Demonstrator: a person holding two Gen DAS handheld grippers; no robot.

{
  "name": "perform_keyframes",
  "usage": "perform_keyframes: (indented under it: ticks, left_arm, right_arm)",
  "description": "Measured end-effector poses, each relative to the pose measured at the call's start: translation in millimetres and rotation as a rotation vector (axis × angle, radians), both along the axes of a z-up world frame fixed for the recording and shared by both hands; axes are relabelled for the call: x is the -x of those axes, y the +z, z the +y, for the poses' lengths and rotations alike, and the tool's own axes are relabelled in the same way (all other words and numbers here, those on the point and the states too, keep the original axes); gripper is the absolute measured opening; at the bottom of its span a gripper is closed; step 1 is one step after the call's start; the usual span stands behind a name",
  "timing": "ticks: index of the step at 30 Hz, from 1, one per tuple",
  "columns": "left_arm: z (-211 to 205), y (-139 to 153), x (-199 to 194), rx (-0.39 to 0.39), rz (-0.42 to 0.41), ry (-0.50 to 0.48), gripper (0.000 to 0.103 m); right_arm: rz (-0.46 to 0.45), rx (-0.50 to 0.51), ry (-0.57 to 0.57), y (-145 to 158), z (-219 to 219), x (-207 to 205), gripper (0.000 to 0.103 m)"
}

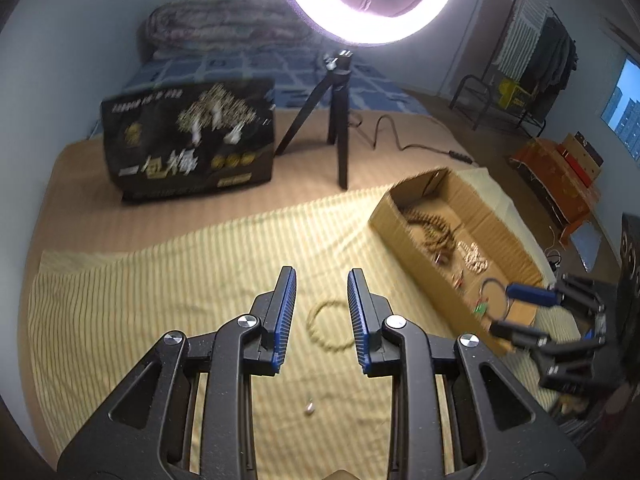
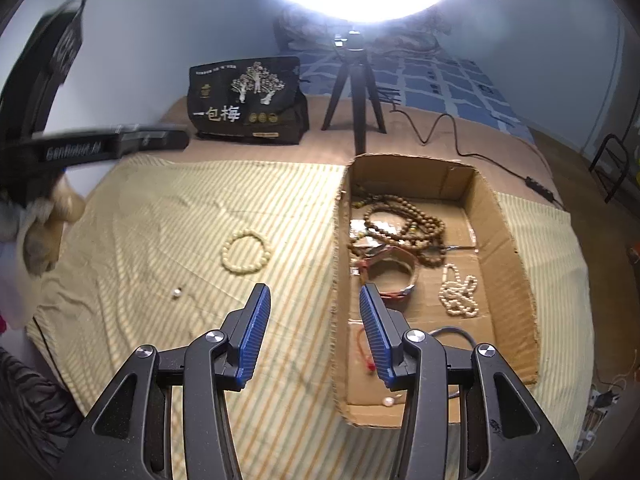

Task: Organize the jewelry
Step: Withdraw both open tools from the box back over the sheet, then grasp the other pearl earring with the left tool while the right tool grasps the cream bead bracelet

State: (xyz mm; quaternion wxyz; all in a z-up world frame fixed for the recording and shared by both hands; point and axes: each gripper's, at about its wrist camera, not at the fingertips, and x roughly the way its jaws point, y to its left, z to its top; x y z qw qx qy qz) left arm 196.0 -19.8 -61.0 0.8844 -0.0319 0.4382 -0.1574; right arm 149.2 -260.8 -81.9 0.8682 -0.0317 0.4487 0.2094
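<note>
Here the cream bead bracelet (image 1: 332,326) lies on the striped cloth (image 1: 160,280) just ahead of the left gripper (image 1: 322,280), its jaws narrowly parted and empty; the right gripper (image 2: 312,300), half-open and empty, straddles the cardboard box (image 2: 516,264) wall.

**Jewelry split between cardboard box and striped cloth**

A cream bead bracelet (image 2: 247,251) lies flat as a closed ring on the yellow striped cloth (image 2: 160,216), left of the open cardboard box (image 2: 516,264) and apart from it. A single small pearl-like bead (image 2: 176,292) rests nearer on the same cloth, apart from the bracelet. Inside the box, long brown wooden bead strands (image 2: 404,224) lie coiled toward the far end. Just in front of them sits a red-and-brown bangle (image 2: 394,270), and to its right a white pearl string (image 2: 460,292) lies bunched on the box floor. A thin red cord (image 2: 366,350) lies closer.
</note>
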Motion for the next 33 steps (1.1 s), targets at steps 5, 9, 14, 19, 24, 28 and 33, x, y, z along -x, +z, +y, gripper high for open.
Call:
perform_keyframes:
  ticks: [5,9,14,19,24,28,33]
  left_arm:
    - [15.3,-14.8,16.7,-0.006,0.048,-0.003,0.025]
    - [20.1,-30.4,28.1,-0.018,0.1,-0.011,0.025]
    - [15.5,-48.3,38.9,-0.031,0.133,-0.038,0.025]
    - [8.3,-69.1,45.1,-0.024,0.179,-0.085,0.025]
    - [5.5,-86.2,47.1,-0.01,0.217,-0.113,0.025]
    - [1.4,-96.5,49.4,-0.031,0.226,-0.134,0.025]
    - [-0.7,-101.9,48.1,-0.037,0.236,-0.15,0.025]
  right_arm:
    - [0.015,0.007,0.019,-2.6,13.1,-0.4,0.045]
    - [0.035,0.016,0.033,-5.6,22.8,-3.0,0.045]
    - [0.078,-0.016,0.019,-14.3,31.7,-13.0,0.045]
    - [0.161,-0.108,0.003,-23.5,39.1,-28.9,0.045]
    - [0.19,-0.129,-0.002,-30.4,50.5,-40.7,0.045]
    - [0.229,-0.144,0.009,-41.0,61.8,-50.8,0.045]
    - [0.256,-0.117,0.008,-55.0,74.9,-60.5,0.045]
